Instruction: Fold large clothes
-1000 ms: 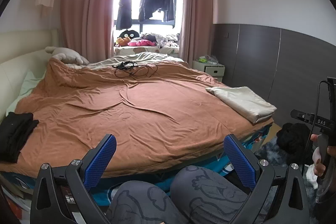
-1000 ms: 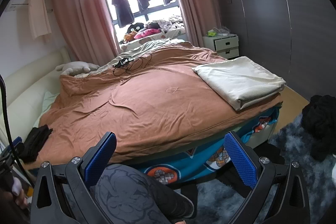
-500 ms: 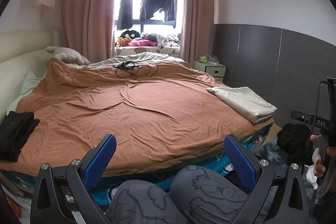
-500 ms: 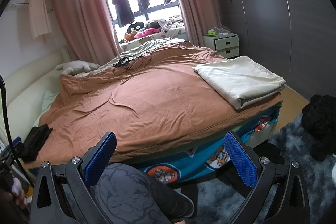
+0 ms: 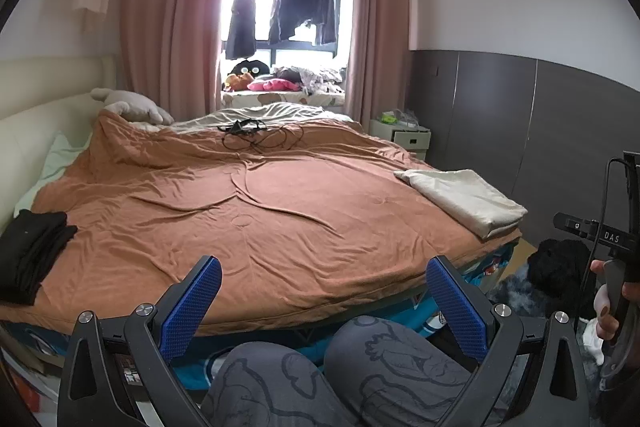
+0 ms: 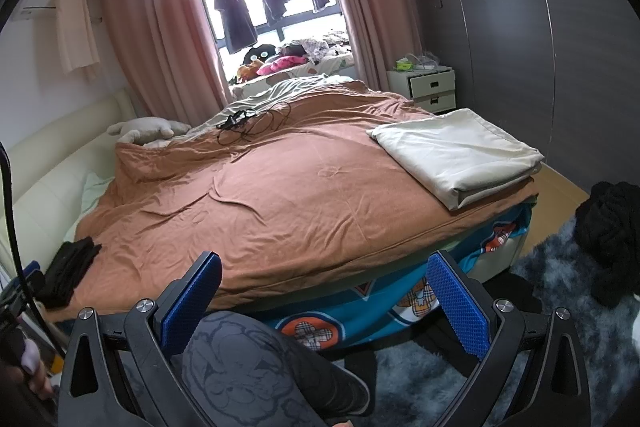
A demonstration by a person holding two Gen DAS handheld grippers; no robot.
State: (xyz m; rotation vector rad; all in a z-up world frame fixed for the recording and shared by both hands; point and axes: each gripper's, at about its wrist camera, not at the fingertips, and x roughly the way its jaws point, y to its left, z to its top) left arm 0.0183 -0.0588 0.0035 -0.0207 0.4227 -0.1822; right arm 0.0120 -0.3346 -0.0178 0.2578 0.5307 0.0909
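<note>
A folded black garment lies on the near left corner of the brown bedspread, also visible as a folded black garment in the right wrist view. A heap of black clothing sits on the floor to the right of the bed, seen as black clothing in the left wrist view. My left gripper is open and empty, held over the person's knees short of the bed's edge. My right gripper is open and empty too, above a knee.
A folded cream blanket lies on the bed's right corner. Black cables lie near the far side. A white nightstand stands by the grey wall. A shaggy grey rug covers the floor. Dark clothes hang at the window.
</note>
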